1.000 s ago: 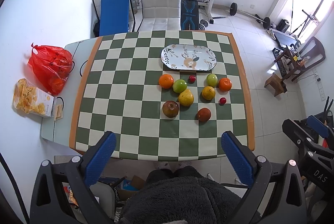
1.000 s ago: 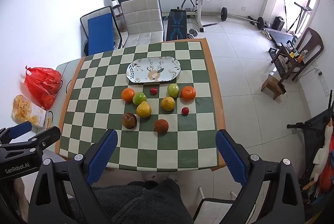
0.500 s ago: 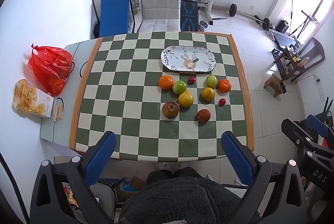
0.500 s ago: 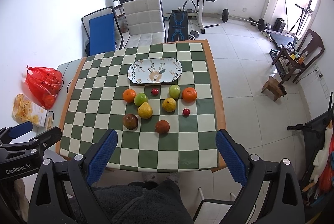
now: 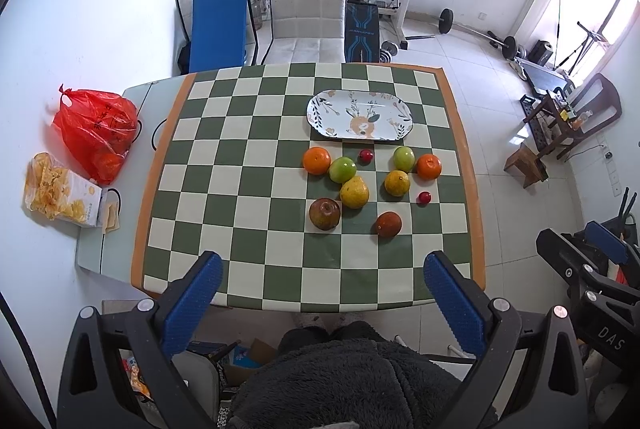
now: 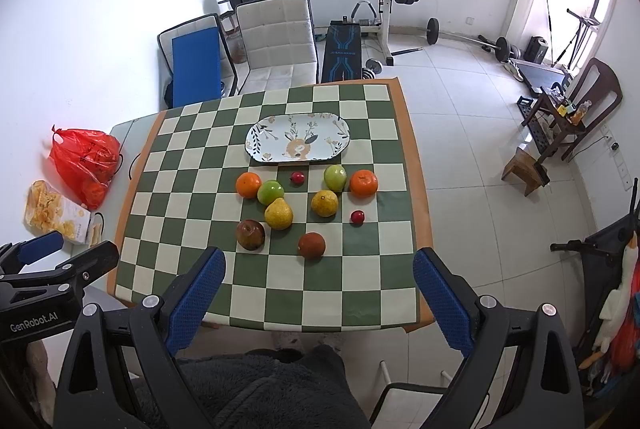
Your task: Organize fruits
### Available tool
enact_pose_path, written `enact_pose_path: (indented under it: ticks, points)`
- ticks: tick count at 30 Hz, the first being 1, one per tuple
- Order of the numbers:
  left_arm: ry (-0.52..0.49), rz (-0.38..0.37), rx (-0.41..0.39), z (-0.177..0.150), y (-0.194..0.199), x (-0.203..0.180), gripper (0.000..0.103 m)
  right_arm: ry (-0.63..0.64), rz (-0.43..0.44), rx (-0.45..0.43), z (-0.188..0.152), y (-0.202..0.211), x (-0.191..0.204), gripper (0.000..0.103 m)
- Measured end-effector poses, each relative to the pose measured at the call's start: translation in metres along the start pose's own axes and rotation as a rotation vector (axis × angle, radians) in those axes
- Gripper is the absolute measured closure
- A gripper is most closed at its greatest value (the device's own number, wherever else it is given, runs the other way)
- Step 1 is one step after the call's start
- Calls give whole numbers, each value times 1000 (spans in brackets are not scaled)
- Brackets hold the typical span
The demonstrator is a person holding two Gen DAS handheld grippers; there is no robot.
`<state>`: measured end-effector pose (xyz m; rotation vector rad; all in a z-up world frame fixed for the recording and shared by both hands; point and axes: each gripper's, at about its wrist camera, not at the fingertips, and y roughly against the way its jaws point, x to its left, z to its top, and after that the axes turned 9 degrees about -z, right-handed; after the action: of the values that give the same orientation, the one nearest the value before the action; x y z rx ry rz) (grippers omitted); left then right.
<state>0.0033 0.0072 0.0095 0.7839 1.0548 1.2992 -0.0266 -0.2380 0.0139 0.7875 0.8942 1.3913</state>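
Note:
Several fruits lie loose on the green-and-cream checkered table [image 5: 248, 229]: two oranges [image 5: 317, 160] [image 5: 429, 166], two green apples [image 5: 342, 169] [image 5: 403, 158], a yellow pear [image 5: 354, 192], a yellow citrus [image 5: 397, 183], two brownish-red fruits [image 5: 324, 214] [image 5: 388, 224] and two small red ones [image 5: 365, 155] [image 5: 424, 196]. An empty oval floral plate [image 5: 360, 115] sits behind them; it also shows in the right wrist view [image 6: 298, 143]. My left gripper [image 5: 320, 289] and right gripper [image 6: 318, 285] are both open and empty, held high above the table's near edge.
A red plastic bag [image 5: 96, 129] and a snack box [image 5: 60, 191] lie on the grey side table at the left. Chairs [image 5: 306, 13] and a weight bench stand behind the table. My lap is below the grippers.
Both views have shifted only slightly; the table sits a touch lower in the right wrist view. No fruit has moved and both grippers stay open.

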Motion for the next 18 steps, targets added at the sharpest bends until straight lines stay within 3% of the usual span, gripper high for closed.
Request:
enact_pose_path:
  ticks: [5,8,14,18]
  points:
    - [26,20,-21,12,-8,6,0,-6,-2,-14,6,-2,-3,6]
    - [41,72,-31,24,-31,15,0,-2,-13,-25,13,-15,-5,4]
    - [77,196,-6,31,-116,48,0,2,39,29,14,-109,5,1]
    - [95,222,67,32,-175,64,0,0,43,145,11,-200,9,1]
